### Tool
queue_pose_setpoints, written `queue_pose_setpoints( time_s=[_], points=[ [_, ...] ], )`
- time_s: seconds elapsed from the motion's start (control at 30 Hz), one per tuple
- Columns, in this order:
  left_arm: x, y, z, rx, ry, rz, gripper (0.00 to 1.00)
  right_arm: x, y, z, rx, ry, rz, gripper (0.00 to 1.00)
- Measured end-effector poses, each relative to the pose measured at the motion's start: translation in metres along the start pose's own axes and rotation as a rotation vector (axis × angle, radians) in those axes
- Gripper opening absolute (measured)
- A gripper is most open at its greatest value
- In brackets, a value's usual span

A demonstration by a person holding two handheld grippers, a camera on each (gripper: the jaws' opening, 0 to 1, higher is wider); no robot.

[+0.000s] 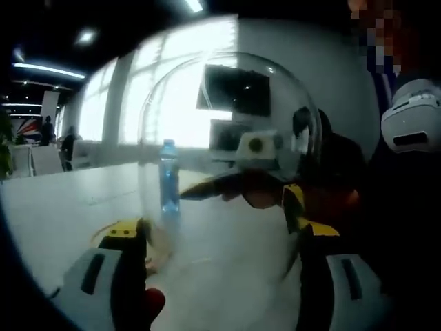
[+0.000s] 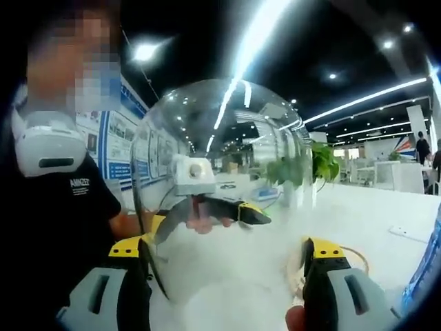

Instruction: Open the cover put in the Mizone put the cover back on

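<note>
Clear domed plastic cover (image 1: 227, 138) is held between both grippers: left gripper (image 1: 220, 238) and right gripper (image 2: 231, 255) jaws pinch its rim (lifted). Blue-capped Mizone bottle (image 1: 169, 176) stands behind cover on white table (image 1: 62, 214). Risk: slick rim slipping.

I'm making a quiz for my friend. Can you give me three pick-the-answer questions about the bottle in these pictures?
1. Where is the bottle?
A. On the white table
B. On the floor
C. On a chair

2. What colour is the bottle's cap?
A. Red
B. Blue
C. Green

3. How is the bottle sitting?
A. Lying on its side
B. Upside down
C. Standing upright

Answers:
1. A, because in the left gripper view the bottle has its base on the white table.
2. B, because the cap at its top looks blue.
3. C, because the cap is at the top and the base is on the table.
</note>
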State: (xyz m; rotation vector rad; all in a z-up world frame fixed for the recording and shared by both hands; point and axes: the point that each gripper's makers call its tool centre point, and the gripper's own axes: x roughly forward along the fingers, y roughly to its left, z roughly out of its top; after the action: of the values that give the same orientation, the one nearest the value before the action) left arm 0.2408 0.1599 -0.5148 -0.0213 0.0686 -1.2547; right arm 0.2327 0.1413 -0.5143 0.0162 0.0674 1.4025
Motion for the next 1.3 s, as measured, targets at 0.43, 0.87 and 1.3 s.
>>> queue_pose_setpoints(
  time_s=[0.43, 0.87, 1.3],
  points=[
    [-0.010, -0.002, -0.001, 0.020, -0.016, 0.011, 0.73, -0.012, -0.002, -0.012, 0.015, 0.026, -0.005, 0.79],
    [-0.050, 0.001, 0.004, 0.054, -0.035, 0.107, 0.55, -0.031, -0.001, -0.019, 0.008, 0.058, -0.075, 0.69],
    [-0.066, 0.017, 0.001, 0.103, -0.013, 0.224, 0.52, -0.052, 0.003, -0.014, -0.058, 0.063, -0.167, 0.54]
  ],
)
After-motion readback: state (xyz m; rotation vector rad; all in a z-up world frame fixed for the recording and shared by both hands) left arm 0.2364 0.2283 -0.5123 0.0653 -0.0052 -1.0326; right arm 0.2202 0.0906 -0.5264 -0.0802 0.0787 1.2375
